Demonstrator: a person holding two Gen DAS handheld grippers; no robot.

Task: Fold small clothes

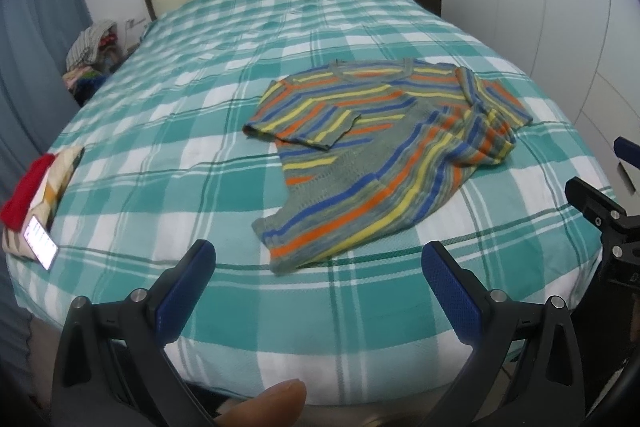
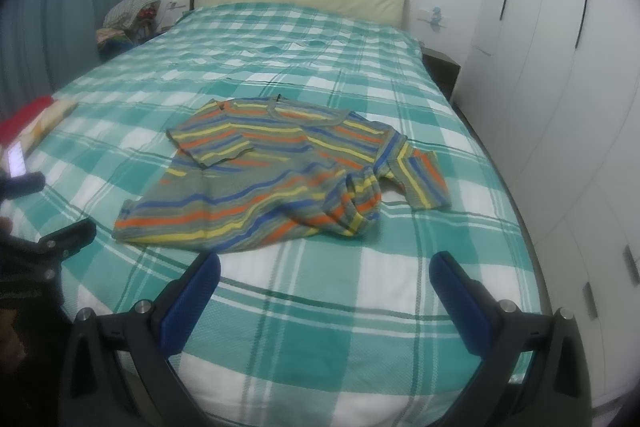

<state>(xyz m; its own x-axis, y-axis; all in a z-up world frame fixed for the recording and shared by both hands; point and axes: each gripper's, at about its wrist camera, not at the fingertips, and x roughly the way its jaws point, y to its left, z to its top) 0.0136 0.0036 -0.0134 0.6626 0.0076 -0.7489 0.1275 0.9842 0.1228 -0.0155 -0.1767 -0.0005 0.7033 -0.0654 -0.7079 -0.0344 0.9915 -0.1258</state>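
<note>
Your left gripper and right gripper hover with jaws spread wide, empty, near the crumpled striped shirt on the bed.

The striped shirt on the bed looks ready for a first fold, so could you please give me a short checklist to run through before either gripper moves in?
1. Left gripper open and empty: ok.
2. Right gripper open and empty: ok.
3. Striped shirt lying flat: not ok; its side toward the wardrobe is bunched into wrinkles, and the other sleeve lies folded over the chest.
4. Shirt hem within reach at the near bed edge: ok; it lies just ahead of both grippers.
5. Plaid bedspread free around the shirt: ok; the phone and the red cloth sit far off at the left edge.
6. Shirt front or back up: cannot tell.
</note>
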